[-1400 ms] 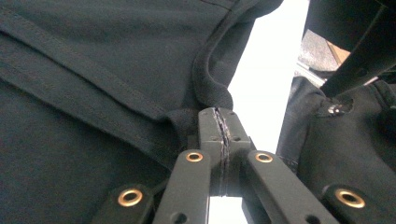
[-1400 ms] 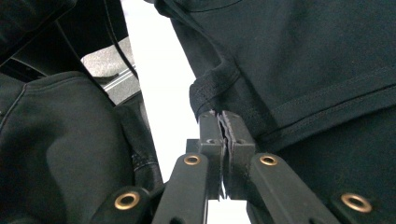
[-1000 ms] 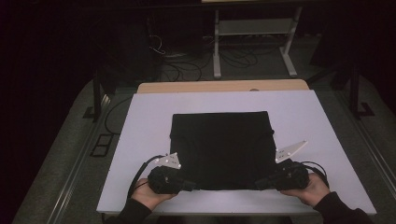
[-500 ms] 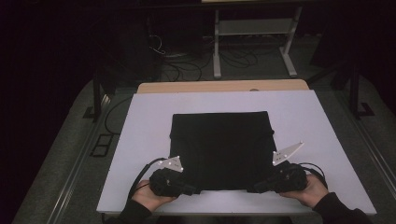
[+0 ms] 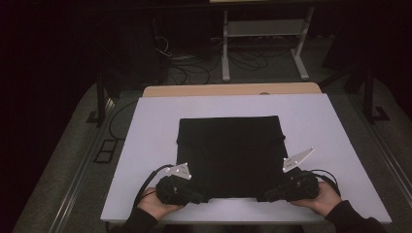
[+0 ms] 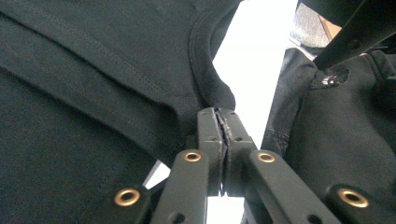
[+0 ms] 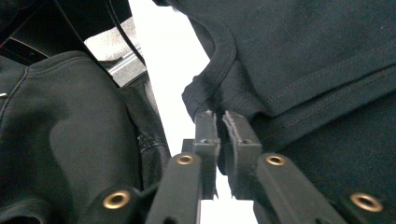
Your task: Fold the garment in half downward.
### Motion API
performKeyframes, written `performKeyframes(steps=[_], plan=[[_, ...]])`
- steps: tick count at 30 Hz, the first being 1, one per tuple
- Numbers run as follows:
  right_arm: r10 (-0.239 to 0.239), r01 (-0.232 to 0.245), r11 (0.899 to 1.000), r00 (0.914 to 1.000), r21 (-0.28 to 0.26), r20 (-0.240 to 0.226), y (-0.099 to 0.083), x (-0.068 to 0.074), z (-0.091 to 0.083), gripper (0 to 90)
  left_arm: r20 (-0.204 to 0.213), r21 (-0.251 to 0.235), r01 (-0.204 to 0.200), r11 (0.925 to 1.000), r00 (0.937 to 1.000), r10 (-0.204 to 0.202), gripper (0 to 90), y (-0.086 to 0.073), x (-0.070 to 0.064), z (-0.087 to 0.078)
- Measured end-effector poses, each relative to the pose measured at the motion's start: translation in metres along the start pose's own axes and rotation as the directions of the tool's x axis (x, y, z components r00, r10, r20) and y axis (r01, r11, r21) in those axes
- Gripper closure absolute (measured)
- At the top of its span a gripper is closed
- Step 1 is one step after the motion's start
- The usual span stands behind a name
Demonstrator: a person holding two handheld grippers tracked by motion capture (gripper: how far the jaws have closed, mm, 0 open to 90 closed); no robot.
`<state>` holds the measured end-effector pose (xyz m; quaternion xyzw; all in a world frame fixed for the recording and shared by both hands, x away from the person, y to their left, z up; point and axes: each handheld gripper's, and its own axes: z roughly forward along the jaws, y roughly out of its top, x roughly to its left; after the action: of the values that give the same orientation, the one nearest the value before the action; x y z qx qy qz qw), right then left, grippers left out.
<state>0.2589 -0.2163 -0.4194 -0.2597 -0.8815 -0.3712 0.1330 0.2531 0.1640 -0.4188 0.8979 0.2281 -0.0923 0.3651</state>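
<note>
A person sits at a white tabletop [image 5: 145, 126] with 2 handheld claws, both at the near edge of a folded black garment [image 5: 231, 150] lying flat in the middle. On the left, the left claw [image 5: 197, 196] is clenched on the garment's near-left corner; its own view shows the jaws pressed together on a stitched hem. In the centre, the garment forms a neat, matte black square with visible seams and ribbed edging, possibly a T-shirt. It looks soft, light and limp, so it will likely sag and drape when lifted; the hemmed corners give the firmest hold. On the right, the right claw [image 5: 272, 195] grips the near-right corner, jaws nearly closed on the fabric edge.
</note>
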Motion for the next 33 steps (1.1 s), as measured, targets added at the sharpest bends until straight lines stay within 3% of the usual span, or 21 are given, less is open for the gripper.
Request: performKeyframes(steps=[4, 8, 10, 14, 18, 22, 26, 30, 33], plan=[[0.008, -0.008, 1.0, 1.0, -0.009, 0.001, 0.001, 0.0, -0.002, 70.1, -0.013, -0.023, -0.004, 0.9997, 0.9999, 0.003, 71.0, 0.0, 0.0, -0.002], [0.015, -0.014, 0.999, 0.9994, -0.039, 0.03, 0.001, 0.0, -0.006, 55.2, -0.023, -0.048, -0.002, 0.9989, 0.9997, 0.001, 55.2, 0.0, 0.0, -0.004], [0.027, -0.024, 0.998, 0.9984, -0.063, 0.05, 0.002, -0.001, -0.009, 49.2, -0.031, -0.066, 0.006, 0.9978, 0.9995, -0.008, 50.2, 0.0, -0.001, -0.005], [0.01, 0.003, 0.993, 0.9942, -0.121, 0.107, 0.003, 0.0, -0.015, 37.3, -0.055, -0.099, -0.01, 0.995, 0.9985, 0.004, 40.2, 0.001, 0.0, -0.009], [0.011, 0.015, 0.987, 0.9868, -0.162, 0.161, 0.004, 0.001, -0.019, 24.4, -0.071, -0.146, 0.0, 0.9893, 0.9974, -0.011, 30.7, 0.002, -0.001, -0.014], [0.018, 0.021, 0.984, 0.9774, -0.179, 0.211, 0.007, 0.002, -0.021, 12.7, -0.082, -0.205, 0.018, 0.9786, 0.996, -0.036, 19.7, 0.001, 0.0, -0.017], [0.021, 0.025, 0.981, 0.9731, -0.194, 0.229, 0.01, 0.003, -0.024, 3.4, -0.098, -0.248, 0.023, 0.9684, 0.994, -0.049, 11.9, 0.0, 0.003, -0.022], [0.019, 0.043, 0.975, 0.961, -0.217, 0.276, 0.013, 0.004, -0.027, 0.0, -0.117, -0.308, 0.032, 0.9507, 0.9906, -0.071, 0.1, -0.002, 0.006, -0.025], [0.031, 0.042, 0.971, 0.9533, -0.235, 0.3, 0.015, 0.004, -0.029, 0.0, -0.138, -0.362, 0.03, 0.9317, 0.9868, -0.086, 0.0, -0.007, 0.008, -0.029]])
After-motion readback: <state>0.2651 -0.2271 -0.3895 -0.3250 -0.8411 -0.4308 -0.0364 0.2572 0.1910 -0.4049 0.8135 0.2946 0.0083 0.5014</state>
